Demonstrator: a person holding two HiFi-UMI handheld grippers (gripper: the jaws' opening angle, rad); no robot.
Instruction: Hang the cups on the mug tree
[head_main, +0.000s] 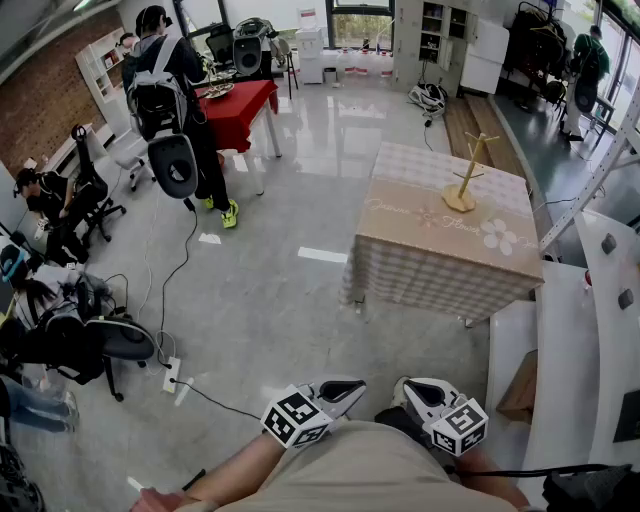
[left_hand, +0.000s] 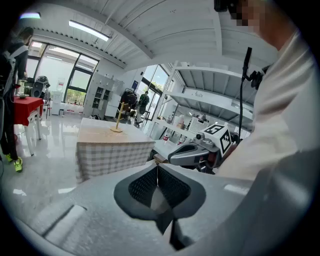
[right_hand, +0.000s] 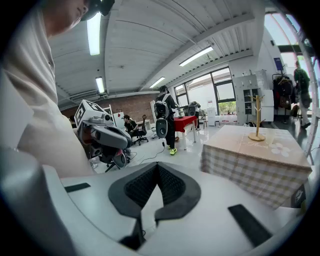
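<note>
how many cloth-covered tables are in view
2: the checked-cloth table, centre right in the head view, bearing the mug tree; the red-cloth table, upper left. More may be hidden.

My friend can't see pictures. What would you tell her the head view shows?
The left gripper and right gripper, both shut and empty, sit low near the person's body. Ahead on the shiny floor stands a cloth-covered table with a bare wooden mug tree on it.

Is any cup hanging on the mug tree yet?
No, the mug tree stands on the checked table with all its pegs bare.
</note>
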